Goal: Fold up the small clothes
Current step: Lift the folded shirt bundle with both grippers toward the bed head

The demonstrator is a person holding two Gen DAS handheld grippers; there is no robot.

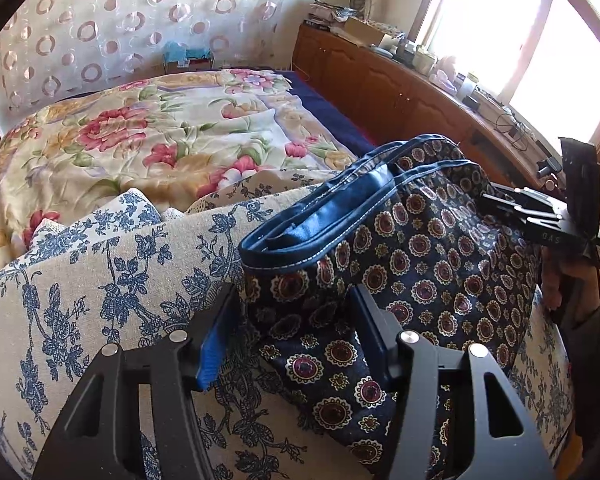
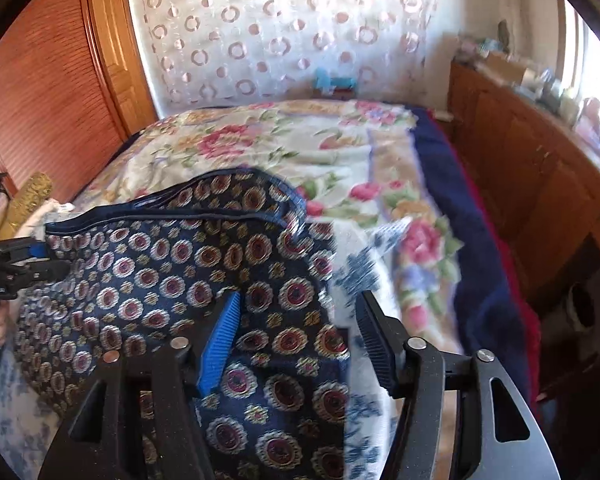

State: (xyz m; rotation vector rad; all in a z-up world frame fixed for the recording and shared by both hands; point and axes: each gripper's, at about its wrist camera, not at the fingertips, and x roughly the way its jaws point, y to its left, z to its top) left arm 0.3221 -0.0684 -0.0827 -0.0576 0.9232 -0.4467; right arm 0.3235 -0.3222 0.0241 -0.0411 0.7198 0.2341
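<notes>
A pair of dark navy shorts (image 1: 411, 264) with a red and cream medallion print and a blue waistband lies bunched on a blue-and-beige floral cushion (image 1: 100, 292). My left gripper (image 1: 296, 320) is open, its fingers on either side of the left end of the shorts. My right gripper (image 2: 298, 332) is open over the right end of the shorts (image 2: 172, 280); its view is blurred. Each gripper shows in the other's view: the right one (image 1: 539, 216) at the garment's far end, the left one (image 2: 20, 264) at its left end.
A bed with a floral quilt (image 1: 160, 136) and a navy blanket edge (image 2: 471, 240) lies behind the cushion. A wooden cabinet (image 1: 399, 88) with clutter runs under the window on the right. A wooden wardrobe (image 2: 48, 92) stands at the left.
</notes>
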